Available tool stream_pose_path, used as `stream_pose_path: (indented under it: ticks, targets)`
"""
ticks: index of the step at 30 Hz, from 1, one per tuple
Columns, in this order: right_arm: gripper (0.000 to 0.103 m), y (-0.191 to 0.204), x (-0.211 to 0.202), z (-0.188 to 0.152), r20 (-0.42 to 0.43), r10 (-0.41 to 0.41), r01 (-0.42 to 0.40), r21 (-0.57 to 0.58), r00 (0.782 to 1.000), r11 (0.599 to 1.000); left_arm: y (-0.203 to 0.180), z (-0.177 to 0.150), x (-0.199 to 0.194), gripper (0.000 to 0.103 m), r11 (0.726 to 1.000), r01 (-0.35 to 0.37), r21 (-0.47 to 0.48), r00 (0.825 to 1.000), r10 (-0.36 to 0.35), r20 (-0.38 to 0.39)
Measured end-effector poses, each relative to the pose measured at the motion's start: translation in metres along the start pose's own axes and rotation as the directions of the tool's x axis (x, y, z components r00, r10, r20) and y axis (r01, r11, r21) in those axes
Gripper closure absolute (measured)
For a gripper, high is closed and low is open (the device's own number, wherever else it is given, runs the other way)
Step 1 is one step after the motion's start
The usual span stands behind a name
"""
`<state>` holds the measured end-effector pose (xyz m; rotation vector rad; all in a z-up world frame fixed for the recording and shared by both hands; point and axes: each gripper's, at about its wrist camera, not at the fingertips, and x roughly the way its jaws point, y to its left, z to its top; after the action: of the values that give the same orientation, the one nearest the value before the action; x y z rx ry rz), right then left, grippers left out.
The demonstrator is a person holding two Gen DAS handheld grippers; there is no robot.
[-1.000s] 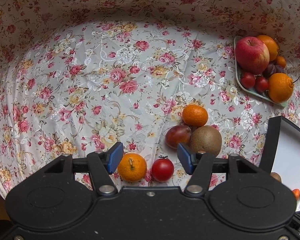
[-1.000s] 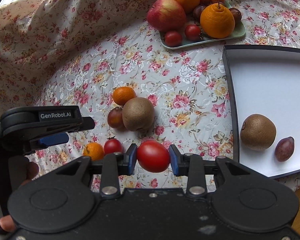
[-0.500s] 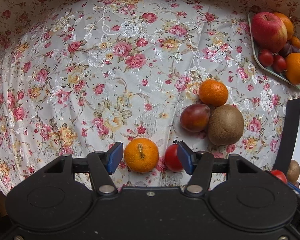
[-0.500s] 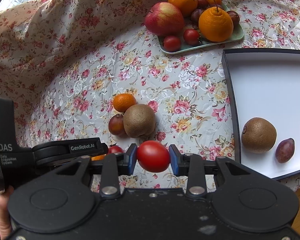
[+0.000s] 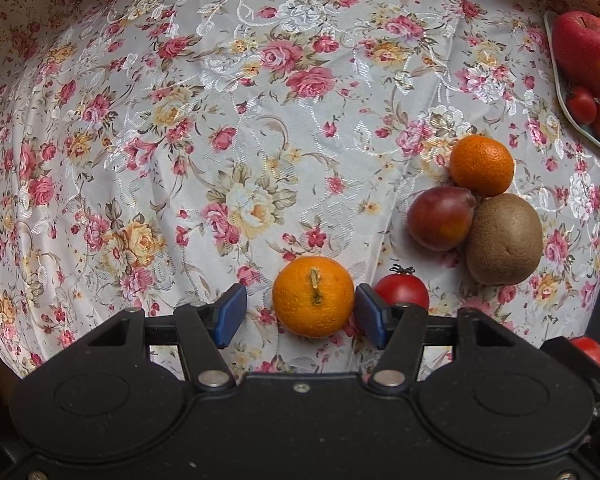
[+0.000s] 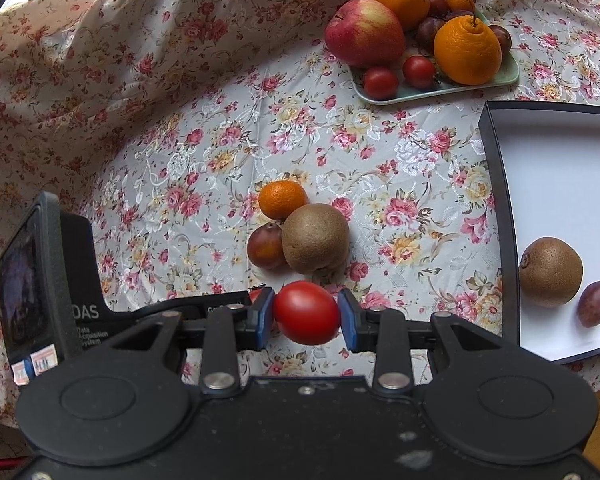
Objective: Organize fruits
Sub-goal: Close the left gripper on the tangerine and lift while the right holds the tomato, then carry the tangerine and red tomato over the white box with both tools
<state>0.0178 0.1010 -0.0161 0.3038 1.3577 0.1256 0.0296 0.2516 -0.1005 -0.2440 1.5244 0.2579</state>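
Observation:
My left gripper (image 5: 300, 312) is open around a small orange (image 5: 313, 297) that lies on the floral cloth; the right pad touches it, the left pad stands apart. A red tomato (image 5: 404, 289) lies just right of that pad. Beyond are a plum (image 5: 440, 223), a kiwi (image 5: 504, 239) and a second small orange (image 5: 482, 165), touching each other. My right gripper (image 6: 306, 314) is shut on a red tomato (image 6: 307, 312), held above the cloth, left of the white box (image 6: 556, 184). The box holds a kiwi (image 6: 551, 271) and a plum (image 6: 595, 303).
A green tray (image 6: 428, 94) at the back holds an apple (image 6: 364, 33), oranges, plums and small tomatoes. The left gripper's body (image 6: 48, 280) sits at the left of the right wrist view. Floral cloth rises in folds behind and to the left.
My left gripper has moved forward and right so the small orange now sits between its pads. The right gripper keeps holding its tomato, shifted slightly.

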Motion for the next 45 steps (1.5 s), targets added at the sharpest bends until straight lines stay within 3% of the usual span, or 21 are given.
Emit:
stream_pose_path:
  ticks: [3, 5, 10, 14, 22, 36, 45]
  targets:
    - [0.067, 0.003, 0.003, 0.0, -0.001, -0.009, 0.009, -0.005, 1.0, 1.0, 0.009, 0.002, 0.005, 0.042, 0.998, 0.04, -0.044, 0.999, -0.041, -0.016]
    - [0.067, 0.005, 0.005, -0.001, -0.005, -0.008, 0.008, -0.006, 1.0, 1.0, 0.015, 0.004, 0.002, 0.054, 0.996, 0.07, -0.055, 0.997, -0.071, -0.004]
    - [0.067, 0.011, 0.009, -0.003, -0.012, -0.007, 0.006, -0.025, 1.0, 1.0, 0.028, 0.009, -0.012, 0.054, 0.995, 0.038, -0.09, 0.998, -0.034, 0.05]
    - [0.067, 0.013, 0.011, -0.004, -0.015, -0.012, 0.012, -0.028, 1.0, 1.0, 0.042, 0.016, -0.037, 0.053, 0.987, 0.053, -0.149, 0.994, -0.038, 0.098]
    - [0.067, 0.022, 0.027, -0.005, -0.009, -0.077, 0.076, -0.042, 0.997, 0.996, 0.058, 0.026, -0.083, 0.053, 0.983, 0.047, -0.176, 0.971, -0.004, 0.238]
    - [0.067, 0.047, 0.045, -0.005, 0.01, -0.076, 0.076, -0.066, 0.997, 0.995, 0.074, 0.019, -0.09, 0.053, 0.976, 0.088, -0.198, 0.975, -0.043, 0.217]
    - [0.067, 0.032, 0.039, 0.011, 0.08, -0.082, 0.081, 0.011, 0.993, 0.997, 0.073, 0.019, -0.097, 0.053, 0.982, 0.08, -0.172, 0.968, -0.035, 0.248]
